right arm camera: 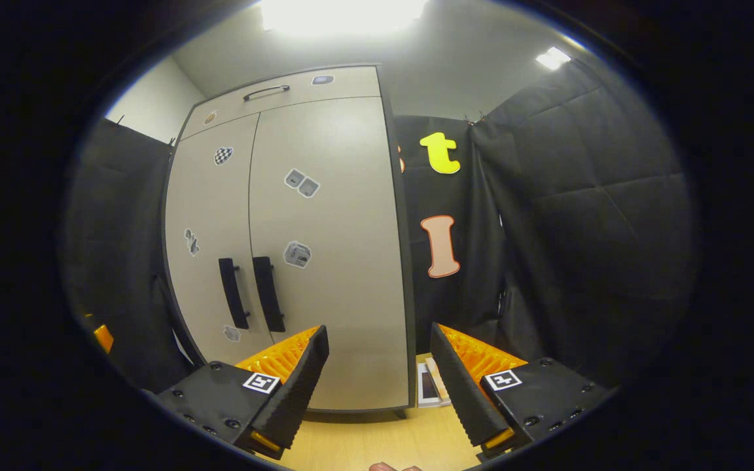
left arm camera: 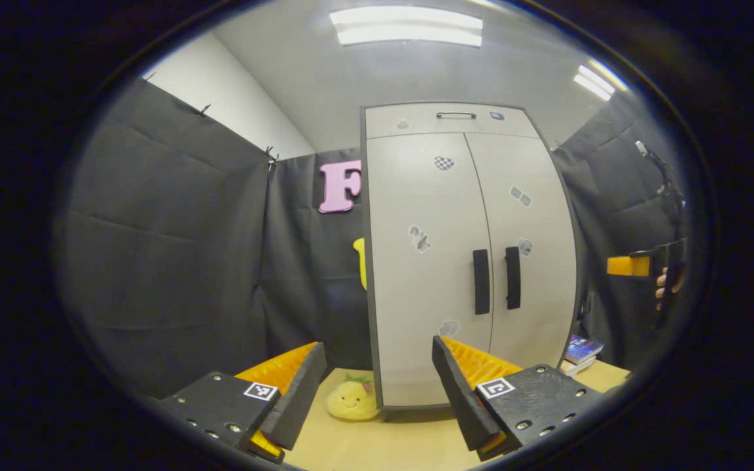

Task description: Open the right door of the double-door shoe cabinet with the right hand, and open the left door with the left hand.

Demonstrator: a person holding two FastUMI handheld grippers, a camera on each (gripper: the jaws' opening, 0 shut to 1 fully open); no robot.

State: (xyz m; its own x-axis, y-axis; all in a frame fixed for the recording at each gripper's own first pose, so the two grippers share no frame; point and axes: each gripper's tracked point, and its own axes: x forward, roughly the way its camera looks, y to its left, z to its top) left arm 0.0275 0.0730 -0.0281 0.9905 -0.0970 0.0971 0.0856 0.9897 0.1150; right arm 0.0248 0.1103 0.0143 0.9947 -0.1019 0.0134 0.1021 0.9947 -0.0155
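Both doors of the cabinet [left arm camera: 468,255] are shut, so nothing is opened yet; this reads as the approach step.

Right gripper [right arm camera: 377,386]: jaws released, wide apart, nothing between them. The right door [right arm camera: 331,261] sits ahead and slightly left of the jaws; the right handle [right arm camera: 268,294] is up and to the left of the left jaw, well apart from it.

Left gripper [left arm camera: 377,392]: jaws also spread, empty. The left door [left arm camera: 426,261] is straight ahead above the gap; the left handle [left arm camera: 481,282] is above the right jaw, not near contact.

Both handles are vertical bars, just beside each other at the centre seam.

Next, I'd say: right gripper swings left and forward, straddles its handle with the jaws, closes, then pulls out along the hinge arc. The tight spacing between the handles looks like the snag risk.

The plush toy [left arm camera: 353,398] and books [left arm camera: 582,350] on the worktop [left arm camera: 383,445] flank the cabinet base.
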